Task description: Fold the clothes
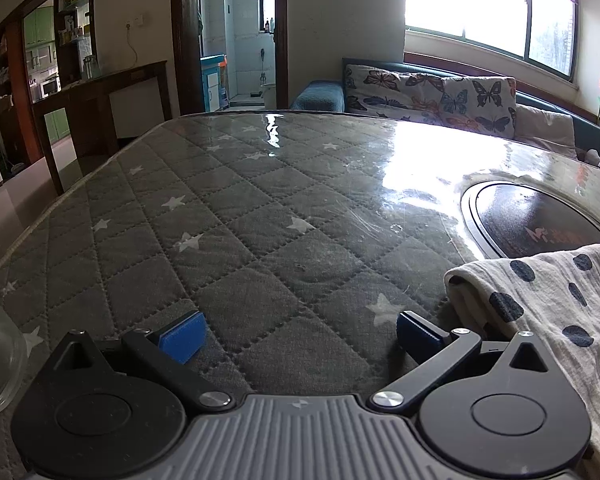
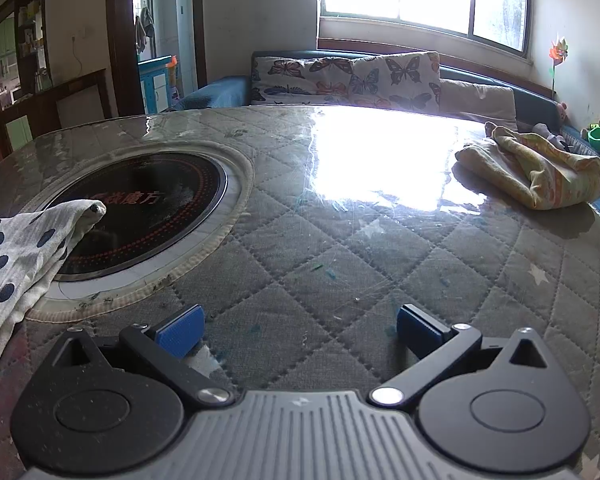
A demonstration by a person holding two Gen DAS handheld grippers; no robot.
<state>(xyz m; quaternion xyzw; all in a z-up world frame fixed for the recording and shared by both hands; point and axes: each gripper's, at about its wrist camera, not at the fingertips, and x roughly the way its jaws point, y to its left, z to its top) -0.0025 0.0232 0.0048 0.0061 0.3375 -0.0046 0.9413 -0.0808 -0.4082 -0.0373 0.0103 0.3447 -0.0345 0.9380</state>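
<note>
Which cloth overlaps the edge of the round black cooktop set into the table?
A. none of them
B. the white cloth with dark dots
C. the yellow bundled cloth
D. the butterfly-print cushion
B: in the right wrist view the white cloth with dark dots drapes over the near left rim of the round black cooktop, while the yellow bundled cloth lies far off at the table's right side.

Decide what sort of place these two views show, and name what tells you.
Probably a home living or dining room: a quilted table with a built-in cooktop, a sofa with butterfly cushions, and a kitchen doorway.
</note>
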